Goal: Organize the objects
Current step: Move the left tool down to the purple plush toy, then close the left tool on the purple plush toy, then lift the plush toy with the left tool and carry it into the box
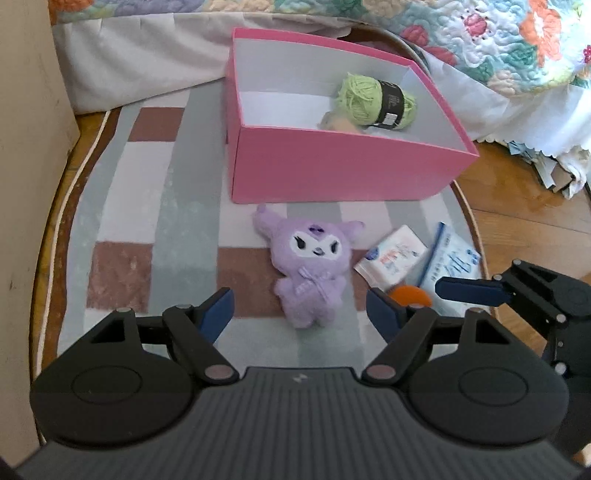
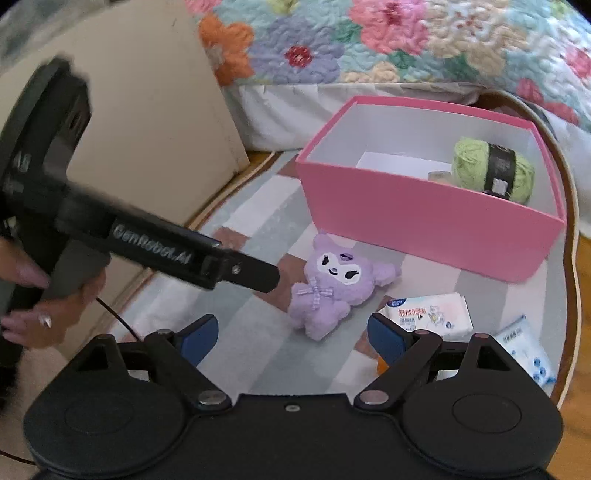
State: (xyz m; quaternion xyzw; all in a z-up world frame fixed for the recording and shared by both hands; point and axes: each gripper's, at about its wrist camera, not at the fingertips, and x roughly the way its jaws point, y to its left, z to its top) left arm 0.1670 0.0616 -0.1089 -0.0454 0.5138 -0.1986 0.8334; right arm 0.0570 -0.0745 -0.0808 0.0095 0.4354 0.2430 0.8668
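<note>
A purple plush toy lies on the checked rug in front of a pink box; it also shows in the right wrist view. The pink box holds a green yarn ball. My left gripper is open and empty, just short of the plush. My right gripper is open and empty, also just short of the plush. A tissue pack, a blue-white packet and an orange object lie to the plush's right.
A bed with a floral quilt stands behind the box. A beige panel stands at the left. Wood floor lies to the right of the rug. The left gripper's arm crosses the right wrist view.
</note>
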